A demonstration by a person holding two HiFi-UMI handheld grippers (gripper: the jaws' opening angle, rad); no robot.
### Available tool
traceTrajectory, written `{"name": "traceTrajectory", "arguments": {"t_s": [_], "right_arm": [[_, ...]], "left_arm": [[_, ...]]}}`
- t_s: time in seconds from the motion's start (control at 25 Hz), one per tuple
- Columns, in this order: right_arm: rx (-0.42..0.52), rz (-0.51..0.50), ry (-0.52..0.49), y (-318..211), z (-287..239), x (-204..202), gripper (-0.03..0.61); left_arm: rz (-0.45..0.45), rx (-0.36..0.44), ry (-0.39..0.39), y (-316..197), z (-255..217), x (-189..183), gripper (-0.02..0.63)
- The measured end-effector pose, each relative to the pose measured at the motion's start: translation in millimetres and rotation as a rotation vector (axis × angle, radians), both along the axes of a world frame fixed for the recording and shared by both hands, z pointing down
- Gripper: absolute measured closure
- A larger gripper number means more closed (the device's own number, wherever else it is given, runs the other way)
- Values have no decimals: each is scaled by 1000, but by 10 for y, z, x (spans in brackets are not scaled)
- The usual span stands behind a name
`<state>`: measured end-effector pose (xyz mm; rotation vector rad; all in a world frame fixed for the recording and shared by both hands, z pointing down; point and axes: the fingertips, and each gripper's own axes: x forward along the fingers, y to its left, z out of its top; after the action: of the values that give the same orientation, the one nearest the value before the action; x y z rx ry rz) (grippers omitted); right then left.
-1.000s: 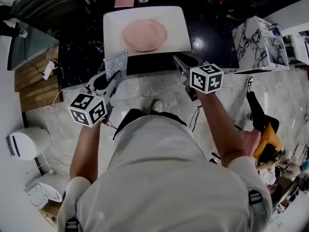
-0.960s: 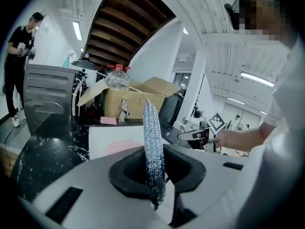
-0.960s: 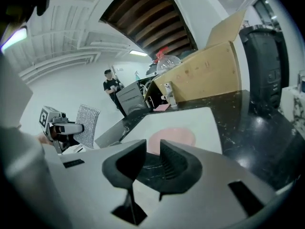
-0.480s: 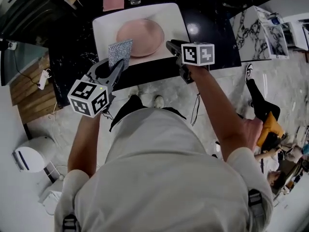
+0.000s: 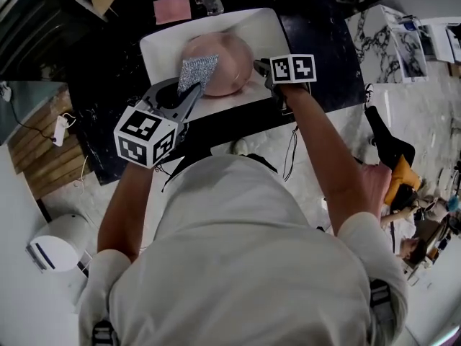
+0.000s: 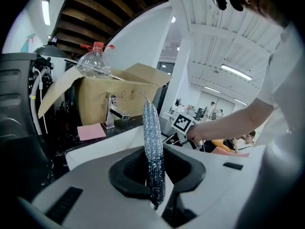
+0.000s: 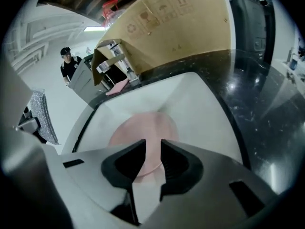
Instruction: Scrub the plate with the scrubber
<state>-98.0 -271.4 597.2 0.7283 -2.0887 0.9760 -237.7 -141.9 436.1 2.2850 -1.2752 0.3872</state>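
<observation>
A round pink plate (image 5: 225, 49) lies in a white rectangular sink (image 5: 160, 49). My left gripper (image 5: 189, 92) is shut on a silver glittery scrubber (image 5: 197, 73), which stands up from the jaws over the plate's near left edge. In the left gripper view the scrubber (image 6: 152, 128) rises edge-on from my left gripper (image 6: 154, 157). My right gripper (image 5: 259, 68) hovers at the plate's right rim. In its own view my right gripper (image 7: 149, 149) has its jaws a narrow gap apart, with the plate (image 7: 143, 128) showing under and beyond them and nothing held.
Black stone counter (image 5: 317, 42) surrounds the sink. A pink cloth (image 5: 173, 8) and a faucet (image 6: 114, 114) sit at the sink's far side, before a cardboard box (image 6: 119, 92) with a plastic bottle (image 6: 95, 61) on it. A person (image 5: 392, 175) sits on the floor at right.
Both grippers have moved forward from the counter's front edge to over the sink. The scrubber now hangs over the plate's left part and the right gripper is at its right rim.
</observation>
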Motion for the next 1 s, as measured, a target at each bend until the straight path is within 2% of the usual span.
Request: {"name": "traceTrajectory", "arguments": {"t_s": [0.4, 0.6, 0.76, 1.0], "right_arm": [[-154, 44, 135, -122, 598, 31, 491], [-220, 50, 177, -107, 723, -1, 491], [-248, 58, 253, -123, 900, 43, 491], [-289, 87, 254, -147, 1039, 2, 491]], "left_arm": [[81, -43, 25, -281, 234, -137, 543], [97, -59, 47, -337, 329, -183, 543], [102, -66, 61, -362, 377, -229, 543], [104, -80, 69, -354, 432, -290, 543]]}}
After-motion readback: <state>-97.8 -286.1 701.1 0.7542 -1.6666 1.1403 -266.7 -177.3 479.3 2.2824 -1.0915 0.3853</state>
